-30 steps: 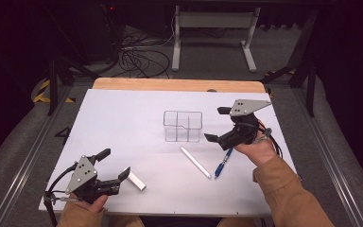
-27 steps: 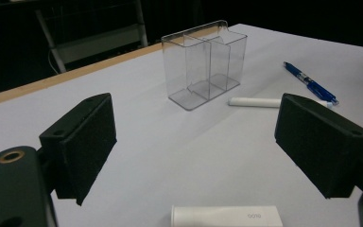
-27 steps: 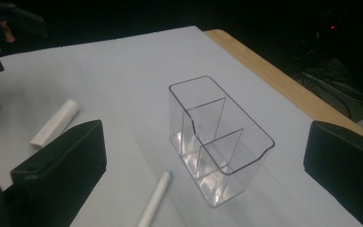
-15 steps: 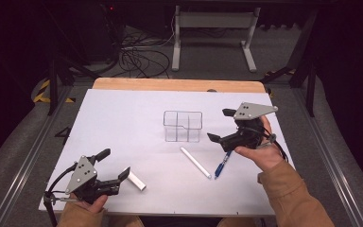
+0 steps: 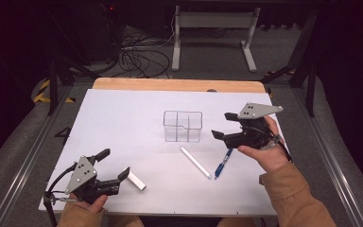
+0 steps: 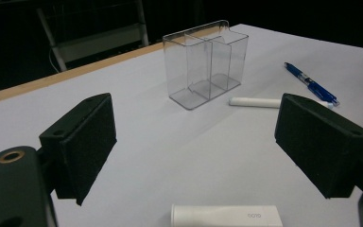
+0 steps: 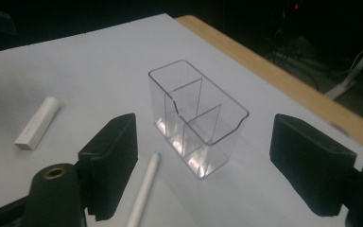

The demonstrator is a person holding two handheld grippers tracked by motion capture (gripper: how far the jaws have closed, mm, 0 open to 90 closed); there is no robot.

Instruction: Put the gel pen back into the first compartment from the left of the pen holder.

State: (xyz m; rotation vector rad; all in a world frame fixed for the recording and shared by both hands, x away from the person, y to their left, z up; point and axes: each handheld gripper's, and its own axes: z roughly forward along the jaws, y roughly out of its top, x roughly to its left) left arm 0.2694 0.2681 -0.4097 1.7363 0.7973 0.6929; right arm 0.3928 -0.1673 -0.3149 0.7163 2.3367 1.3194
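One clear organiser [image 5: 183, 126], one blue pen [image 5: 222, 163], one white pen [image 5: 195, 162], one white block [image 5: 135, 180], left gripper [image 5: 118, 178] agape, right gripper [image 5: 223, 127] closing on nothing

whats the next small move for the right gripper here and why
Probably lower the right gripper toward the white pen and line it up between the fingers. The jaws have just been closing with nothing between them, the pen lies flat just below and beside them, and the clear organizer beside it stands empty.
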